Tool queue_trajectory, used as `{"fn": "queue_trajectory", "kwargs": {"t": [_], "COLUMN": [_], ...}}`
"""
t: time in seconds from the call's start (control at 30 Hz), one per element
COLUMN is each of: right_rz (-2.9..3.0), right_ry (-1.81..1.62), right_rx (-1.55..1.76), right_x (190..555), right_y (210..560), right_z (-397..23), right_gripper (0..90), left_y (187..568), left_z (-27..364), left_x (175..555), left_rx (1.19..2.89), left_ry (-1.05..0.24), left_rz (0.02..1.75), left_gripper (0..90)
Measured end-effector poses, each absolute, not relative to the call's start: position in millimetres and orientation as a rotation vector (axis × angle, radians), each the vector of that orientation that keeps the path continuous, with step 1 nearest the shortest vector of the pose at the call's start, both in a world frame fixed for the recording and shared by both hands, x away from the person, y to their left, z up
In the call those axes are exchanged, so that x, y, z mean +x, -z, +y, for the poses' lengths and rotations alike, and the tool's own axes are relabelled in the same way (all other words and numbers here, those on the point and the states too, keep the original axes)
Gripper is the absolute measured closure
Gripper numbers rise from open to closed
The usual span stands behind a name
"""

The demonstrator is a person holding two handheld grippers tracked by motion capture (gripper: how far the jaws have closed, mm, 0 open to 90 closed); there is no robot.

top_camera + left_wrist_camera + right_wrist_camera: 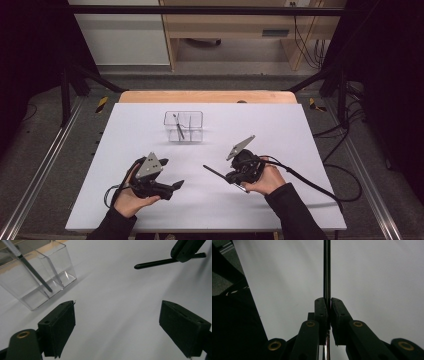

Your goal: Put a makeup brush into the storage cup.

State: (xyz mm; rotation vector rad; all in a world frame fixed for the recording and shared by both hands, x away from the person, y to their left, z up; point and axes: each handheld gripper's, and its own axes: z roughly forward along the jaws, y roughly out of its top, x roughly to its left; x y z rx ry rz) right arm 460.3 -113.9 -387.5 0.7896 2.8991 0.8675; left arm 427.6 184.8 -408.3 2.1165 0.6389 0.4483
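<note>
My right hand-held gripper [227,176] clamps a black pen [214,172] above the bench [300,200]; the left hand-held gripper [176,185] gapes empty. Next, I judge: tip it into the clear organizer [183,126].

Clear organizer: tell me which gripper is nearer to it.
Left, slightly. The left gripper, jaws open, sits below and left of the clear organizer. The right gripper, shut on a dark pen, sits below and right of it. Neither touches it.
</note>
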Motion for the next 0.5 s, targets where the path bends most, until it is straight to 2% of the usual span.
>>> {"fn": "queue_trajectory", "kwargs": {"t": [0.5], "right_rz": [2.928], "right_ry": [-0.889], "right_rx": [0.748], "right_x": [460.2], "right_y": [383.2], "right_z": [-105.9], "right_gripper": [84.4], "left_y": [397.4], "left_z": [155.6], "left_x": [430.4], "left_rx": [2.249], "left_ry": [-0.536], "left_rz": [0.459], "left_gripper": [12.9]}}
